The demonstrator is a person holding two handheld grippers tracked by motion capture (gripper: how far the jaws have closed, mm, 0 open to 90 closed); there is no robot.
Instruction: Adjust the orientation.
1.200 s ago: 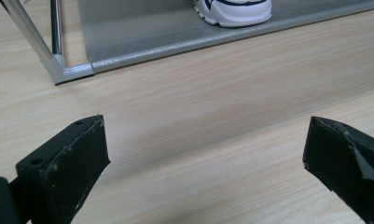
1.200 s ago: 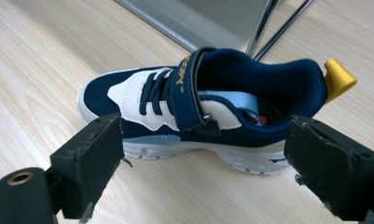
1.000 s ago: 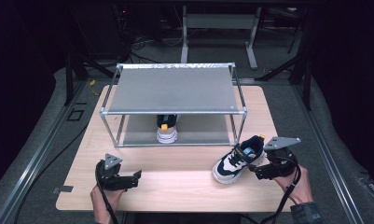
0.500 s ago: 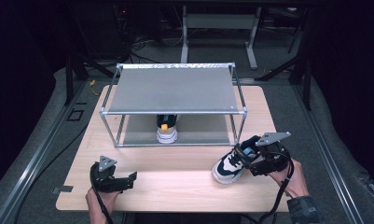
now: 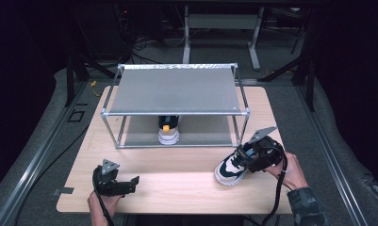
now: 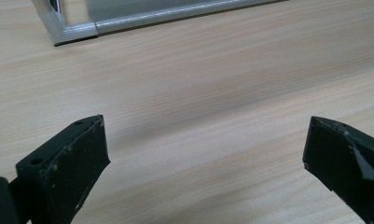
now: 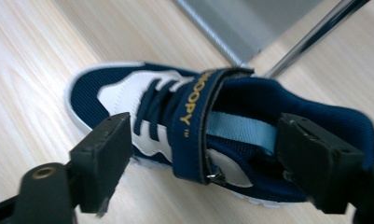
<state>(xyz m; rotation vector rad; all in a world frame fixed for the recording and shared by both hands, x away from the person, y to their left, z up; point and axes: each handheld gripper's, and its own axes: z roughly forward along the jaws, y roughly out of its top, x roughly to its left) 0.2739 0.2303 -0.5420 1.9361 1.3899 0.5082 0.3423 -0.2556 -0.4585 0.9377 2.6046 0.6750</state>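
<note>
A navy and white shoe (image 5: pixel 228 170) lies on the table in front of the rack's right leg, toe toward the near left. My right gripper (image 5: pixel 243 159) has come over its heel end and its jaws have just been closing. In the right gripper view the shoe (image 7: pixel 175 112) sits between the jaws of the right gripper (image 7: pixel 203 158): one stands at the shoe's side, the other over its opening, with a gap still showing. A second shoe (image 5: pixel 168 133) stands on the rack's lower shelf. My left gripper (image 5: pixel 133 182) rests open near the front left, and nothing lies between the jaws of the left gripper (image 6: pixel 205 140).
A metal two-shelf rack (image 5: pixel 177 89) fills the back half of the wooden table (image 5: pixel 177 165). Its front corner (image 6: pixel 72 30) shows ahead of the left gripper, and its right leg (image 7: pixel 315 32) rises just behind the shoe. Dark floor surrounds the table.
My right gripper moved left onto the shoe's heel end and its jaws narrowed around it. The left gripper has barely shifted.
</note>
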